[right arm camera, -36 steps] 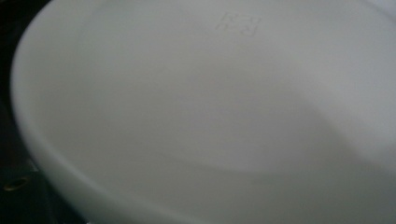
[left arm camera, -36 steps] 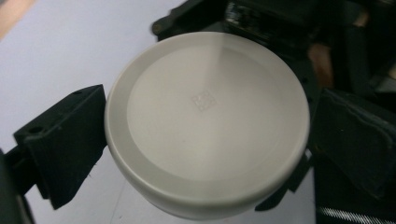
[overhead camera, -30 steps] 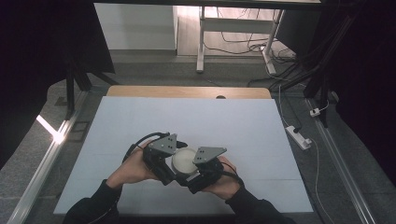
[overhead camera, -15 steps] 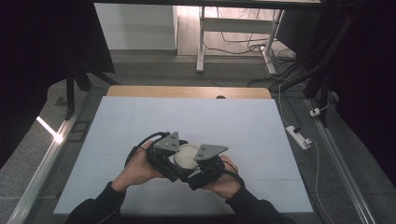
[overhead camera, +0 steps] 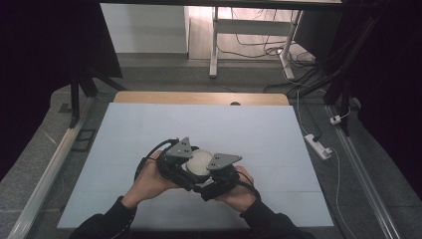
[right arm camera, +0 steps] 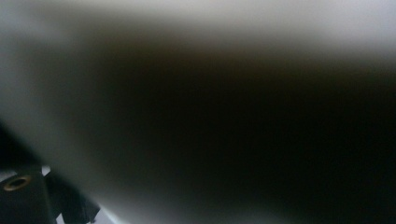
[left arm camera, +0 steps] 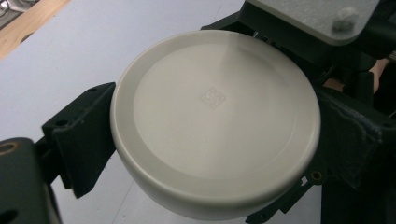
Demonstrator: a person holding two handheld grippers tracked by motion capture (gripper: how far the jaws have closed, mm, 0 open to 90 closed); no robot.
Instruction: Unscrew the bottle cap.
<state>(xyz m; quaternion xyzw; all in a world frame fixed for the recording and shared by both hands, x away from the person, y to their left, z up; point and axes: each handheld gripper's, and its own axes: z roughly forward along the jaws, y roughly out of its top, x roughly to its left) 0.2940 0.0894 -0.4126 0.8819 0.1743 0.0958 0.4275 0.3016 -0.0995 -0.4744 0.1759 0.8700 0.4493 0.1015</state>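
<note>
- Where the two hands meet near the front of the pale surface point(overhead camera: 259, 129), a round off-white bowl point(overhead camera: 198, 162) sits between the two grippers, base uppermost.
- Left gripper point(overhead camera: 185, 165): held in the left hand point(overhead camera: 149, 180), grey three-cornered plate on top. In the left gripper view its black jaws stand wide, one at each side of the bowl point(left arm camera: 215, 121), both against the rim wall; the gripper has the bowl clamped across its width.
- Bowl details, left gripper view: flat circular base with a raised foot ring and a small square mark stamped at centre; the side curves away beneath. Its inside faces down and cannot be seen, so any contents cannot be told.
- Right gripper point(overhead camera: 215, 179): held in the right hand point(overhead camera: 242, 191), pressed close against the bowl's near right side, grey plate on top. Right gripper view is blurred, a pale curved surface and deep shadow right at the lens, with a bit of black jaw at lower left. Whether its jaws are spread or closed on the bowl cannot be told.
- Bowl appears raised off the surface in the left gripper view, tilted slightly.
- Dark sleeves point(overhead camera: 107, 224) enter from the bottom edge of the high view.
</note>
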